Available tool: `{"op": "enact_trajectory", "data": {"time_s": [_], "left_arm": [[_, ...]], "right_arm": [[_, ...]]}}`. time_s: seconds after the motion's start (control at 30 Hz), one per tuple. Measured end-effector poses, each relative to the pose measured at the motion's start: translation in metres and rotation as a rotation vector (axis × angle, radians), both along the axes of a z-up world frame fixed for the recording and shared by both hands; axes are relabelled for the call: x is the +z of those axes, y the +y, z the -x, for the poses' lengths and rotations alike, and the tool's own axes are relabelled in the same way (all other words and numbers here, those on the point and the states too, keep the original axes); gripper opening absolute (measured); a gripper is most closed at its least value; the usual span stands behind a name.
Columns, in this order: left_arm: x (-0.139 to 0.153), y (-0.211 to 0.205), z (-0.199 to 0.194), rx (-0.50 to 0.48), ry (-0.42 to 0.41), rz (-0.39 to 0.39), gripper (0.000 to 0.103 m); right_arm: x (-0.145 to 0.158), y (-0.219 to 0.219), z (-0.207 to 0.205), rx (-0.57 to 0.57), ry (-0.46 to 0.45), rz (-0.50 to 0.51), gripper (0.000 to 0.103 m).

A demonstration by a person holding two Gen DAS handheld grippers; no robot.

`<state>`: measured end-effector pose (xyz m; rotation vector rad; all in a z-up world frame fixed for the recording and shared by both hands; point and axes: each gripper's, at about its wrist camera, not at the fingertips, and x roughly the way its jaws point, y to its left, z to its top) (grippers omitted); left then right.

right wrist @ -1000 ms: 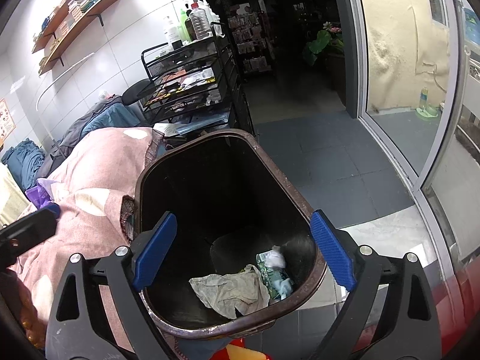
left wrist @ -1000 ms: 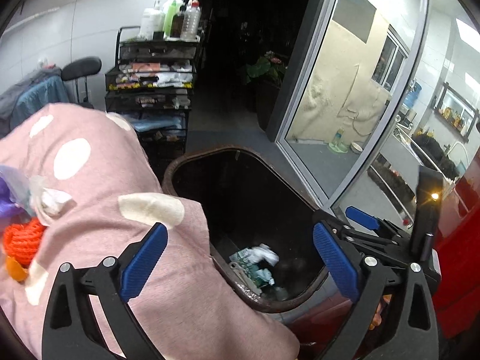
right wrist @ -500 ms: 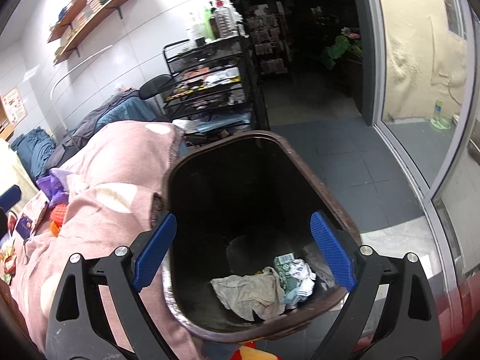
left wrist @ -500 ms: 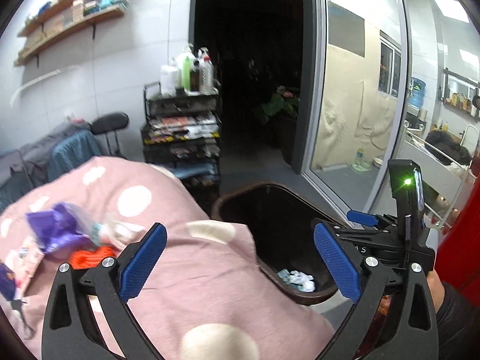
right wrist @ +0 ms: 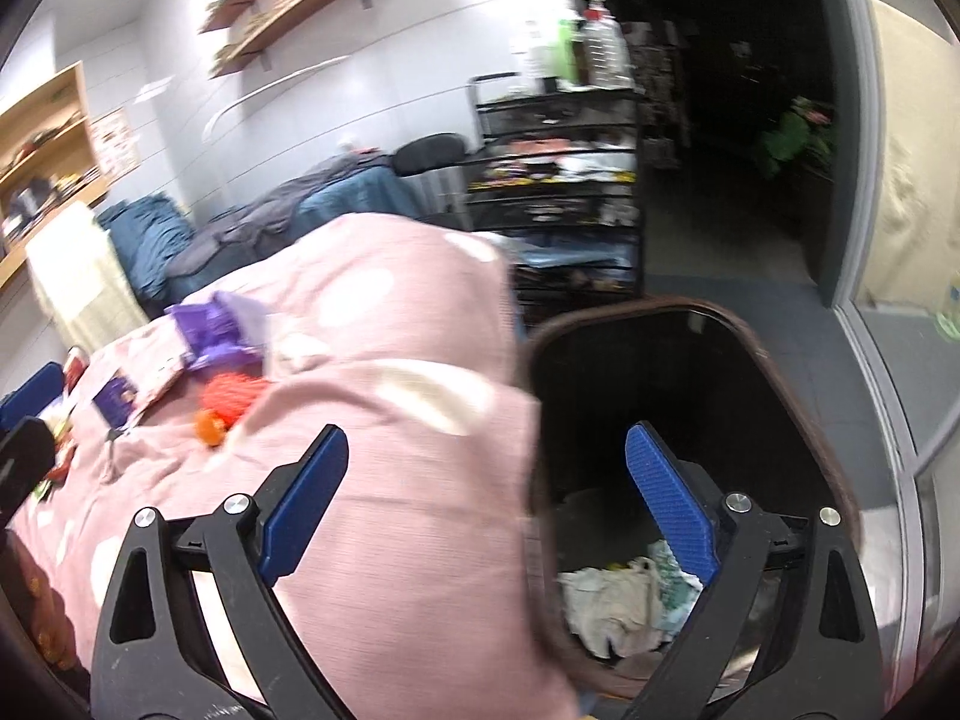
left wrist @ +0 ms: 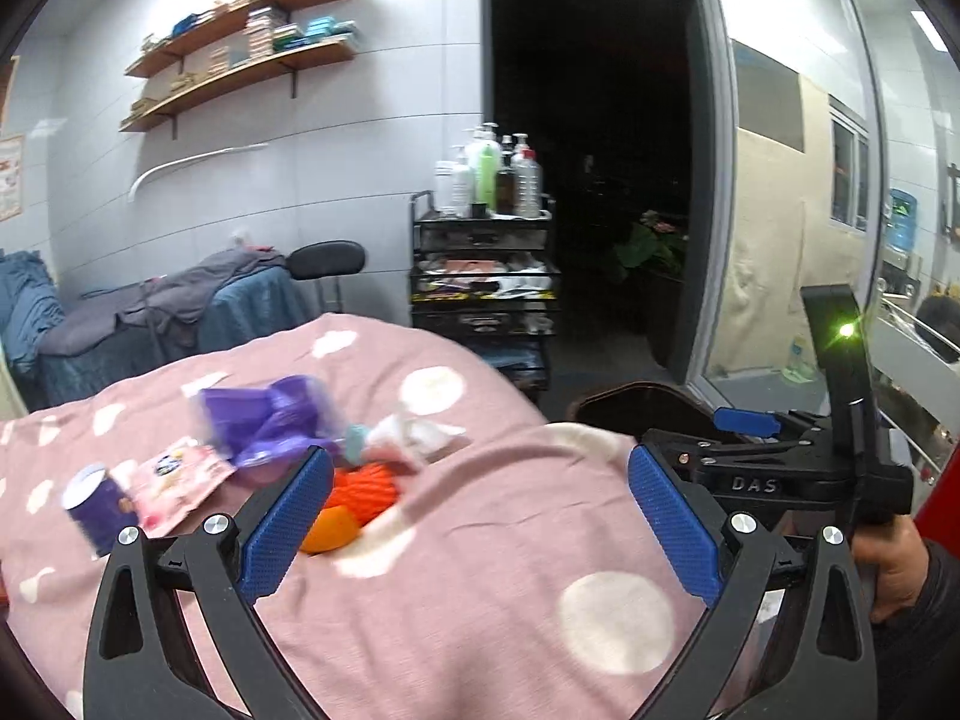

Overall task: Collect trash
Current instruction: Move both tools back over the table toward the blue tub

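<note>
My left gripper (left wrist: 480,516) is open and empty above a pink spotted blanket (left wrist: 456,600). Trash lies on the blanket ahead of it: a purple wrapper (left wrist: 270,420), an orange net (left wrist: 363,483), an orange peel (left wrist: 330,531), a pink packet (left wrist: 174,480), a small purple cup (left wrist: 99,504) and white tissue (left wrist: 414,435). My right gripper (right wrist: 486,498) is open and empty, over the blanket edge and a dark brown bin (right wrist: 834,468). The bin holds a crumpled rag (right wrist: 612,606) and a green-white wrapper (right wrist: 678,588). The bin rim (left wrist: 618,399) also shows in the left wrist view, beside the right gripper's body (left wrist: 780,474).
A black trolley (left wrist: 480,282) with bottles on top stands behind the bed. A dark doorway (left wrist: 588,180) and a glass door (left wrist: 780,210) are at the right. A chair draped with grey and blue cloth (left wrist: 180,306) sits at the back left. Wall shelves (left wrist: 240,60) hang above.
Both grippers have swung left and up, away from the bin and toward the blanket. The trash on the blanket has come into view. Both stay open.
</note>
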<state>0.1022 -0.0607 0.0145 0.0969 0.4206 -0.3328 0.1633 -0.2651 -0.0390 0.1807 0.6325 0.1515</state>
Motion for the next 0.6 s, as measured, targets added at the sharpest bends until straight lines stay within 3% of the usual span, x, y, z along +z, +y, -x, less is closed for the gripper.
{"op": "enact_trajectory", "data": {"time_s": [0.43,0.6], "left_arm": [[-0.013,0.104,0.006,0.281,0.045,-0.055,0.097],[-0.026,0.154,0.005,0.363,0.112,-0.023,0.097]], "right_arm": [[0.017,0.109,-0.010,0.294,0.015,-0.016,0.094],[0.015,0.148,-0.012,0.378,0.040,-0.005,0.094]]}}
